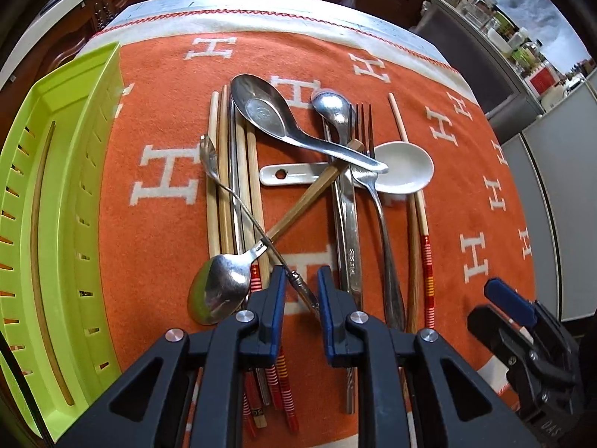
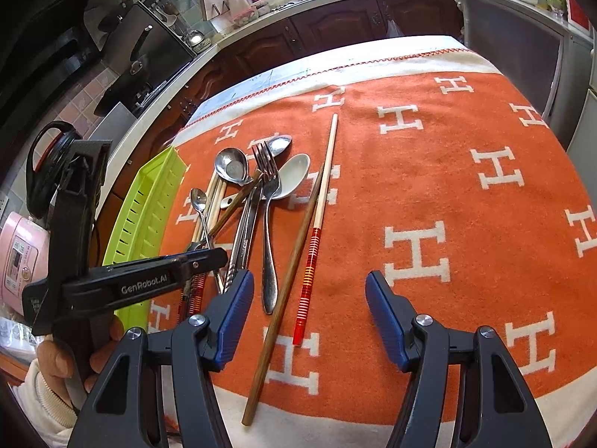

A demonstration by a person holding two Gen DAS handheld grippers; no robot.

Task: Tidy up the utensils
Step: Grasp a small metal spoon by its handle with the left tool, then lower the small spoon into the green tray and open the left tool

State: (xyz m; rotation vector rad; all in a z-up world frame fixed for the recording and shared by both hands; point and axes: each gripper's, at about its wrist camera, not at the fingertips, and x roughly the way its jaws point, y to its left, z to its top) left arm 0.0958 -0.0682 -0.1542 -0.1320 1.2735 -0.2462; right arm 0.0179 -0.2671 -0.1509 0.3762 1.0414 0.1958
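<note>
A heap of utensils lies on the orange cloth (image 1: 149, 261): a large metal spoon (image 1: 261, 108), a white ceramic spoon (image 1: 403, 166), a fork (image 1: 363, 123) and several chopsticks (image 1: 224, 186). A slender long-handled spoon (image 1: 238, 201) runs slantwise across them. Its handle end sits between the pads of my left gripper (image 1: 301, 274), with gaps showing beside it. A lime-green tray (image 1: 56, 186) at the left holds one brown chopstick (image 1: 37, 224). My right gripper (image 2: 309, 306) stands wide open over a brown chopstick (image 2: 283, 298) and a red-banded chopstick (image 2: 311, 257), touching neither.
A second metal spoon's bowl (image 1: 220, 293) lies just left of the left fingers. The table's far edge meets dark wooden cabinets (image 2: 335, 26) and a crowded counter. A pink appliance (image 2: 18, 257) stands off to the left. A hand (image 2: 56, 358) holds the left gripper's handle.
</note>
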